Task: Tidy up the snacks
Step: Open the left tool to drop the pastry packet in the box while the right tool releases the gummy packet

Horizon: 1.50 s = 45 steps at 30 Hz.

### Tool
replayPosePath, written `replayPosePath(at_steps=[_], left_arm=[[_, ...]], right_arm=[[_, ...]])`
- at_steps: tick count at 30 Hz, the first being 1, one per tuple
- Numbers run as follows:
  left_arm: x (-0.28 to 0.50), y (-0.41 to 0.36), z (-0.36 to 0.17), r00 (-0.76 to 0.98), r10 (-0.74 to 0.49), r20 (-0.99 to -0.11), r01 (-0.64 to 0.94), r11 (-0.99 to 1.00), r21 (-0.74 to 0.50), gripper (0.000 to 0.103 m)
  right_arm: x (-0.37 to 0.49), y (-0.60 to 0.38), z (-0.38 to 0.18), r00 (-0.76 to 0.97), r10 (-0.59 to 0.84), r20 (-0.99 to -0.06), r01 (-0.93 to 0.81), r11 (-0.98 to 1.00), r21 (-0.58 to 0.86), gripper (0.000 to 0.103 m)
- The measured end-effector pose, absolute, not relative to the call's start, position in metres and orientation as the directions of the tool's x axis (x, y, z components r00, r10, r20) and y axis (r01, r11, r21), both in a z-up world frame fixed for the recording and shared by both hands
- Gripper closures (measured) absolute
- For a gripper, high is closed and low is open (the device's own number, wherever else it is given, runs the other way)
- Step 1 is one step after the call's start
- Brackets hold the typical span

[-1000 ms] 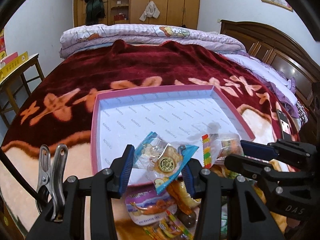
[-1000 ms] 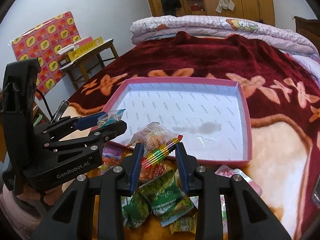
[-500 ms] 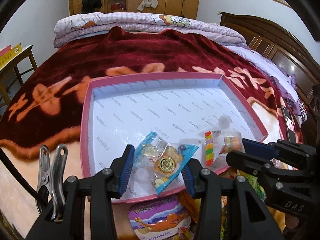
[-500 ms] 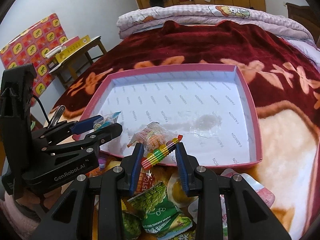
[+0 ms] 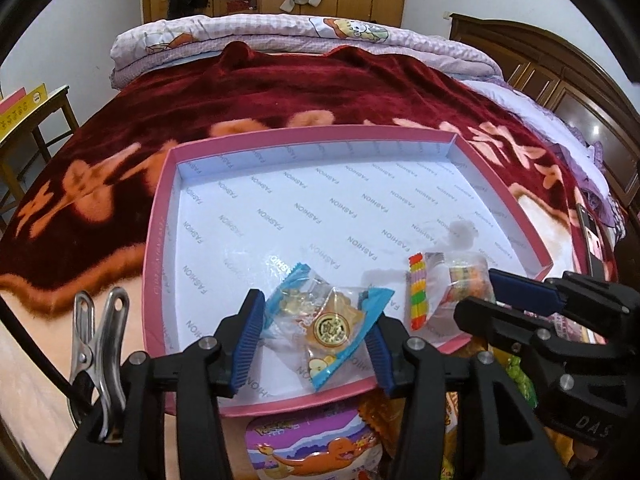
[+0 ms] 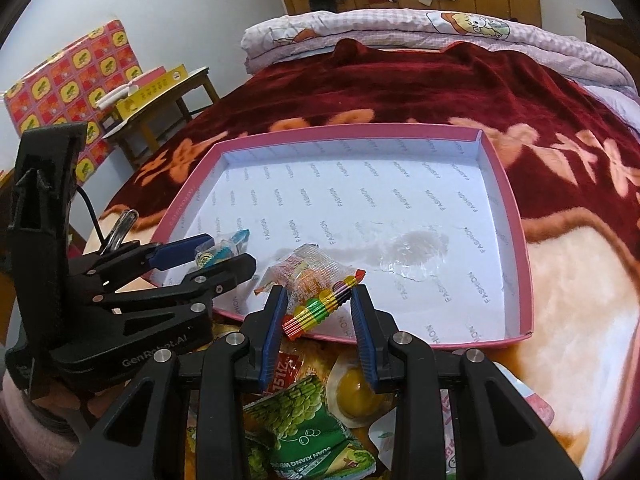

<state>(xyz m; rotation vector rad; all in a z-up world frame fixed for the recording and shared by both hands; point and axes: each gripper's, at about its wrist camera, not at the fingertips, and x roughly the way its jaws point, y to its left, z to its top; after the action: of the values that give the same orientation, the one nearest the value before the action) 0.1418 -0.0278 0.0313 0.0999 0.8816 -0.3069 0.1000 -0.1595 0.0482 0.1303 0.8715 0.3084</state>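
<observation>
1. The left hand-held gripper [image 5: 316, 338] has its jaws opening around a blue-edged snack packet [image 5: 326, 322]. The packet sits between them over the near edge of the pink box [image 5: 160, 216]. It could slide back over the rim if let go this close to the wall.
2. The right hand-held gripper [image 6: 320, 316] is nearly shut, pinching a clear packet with a rainbow-striped seal [image 6: 314, 286] just ahead of its tips, above the box's near wall.
3. The thin seal is the only grip, so the packet may slip or twist.
4. Both hand-held grippers point steeply down and forward, side by side; crowding could knock one packet.
5. More snacks [image 6: 308, 416] lie below the right hand-held gripper, on the bed [image 6: 440, 88].
</observation>
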Motion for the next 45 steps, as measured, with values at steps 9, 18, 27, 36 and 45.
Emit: replayPosePath(at_steps=[9,18,27,36,45], left_arm=[[0.135,-0.032,0.033,0.607,-0.194,-0.77,0.279,0.96,-0.023,0.049],[0.137,-0.023,0.036,0.604,-0.17,-0.779,0.202,0.978,-0.058,0.046],[0.145,-0.025,0.034,0.607,-0.153,-0.78,0.194,0.98,-0.042,0.046],[0.14,-0.031,0.035,0.633,-0.163,-0.757,0.24,0.971,-0.009,0.046],[0.127,-0.033,0.049,0.64,-0.159,-0.752,0.241,0.971,-0.001,0.046]], right_arm=[[0.104,-0.159,0.046,0.594,0.376,-0.711,-0.248,0.926,0.283,0.066],[0.104,-0.156,0.046,0.593,0.417,-0.689,-0.298,0.908,0.294,0.057],[0.109,-0.162,0.049,0.606,0.384,-0.697,-0.287,0.922,0.258,0.037],[0.102,-0.165,0.049,0.638,0.35,-0.686,-0.259,0.936,0.236,0.034],[0.09,-0.17,0.057,0.649,0.362,-0.669,-0.258,0.932,0.255,0.034]])
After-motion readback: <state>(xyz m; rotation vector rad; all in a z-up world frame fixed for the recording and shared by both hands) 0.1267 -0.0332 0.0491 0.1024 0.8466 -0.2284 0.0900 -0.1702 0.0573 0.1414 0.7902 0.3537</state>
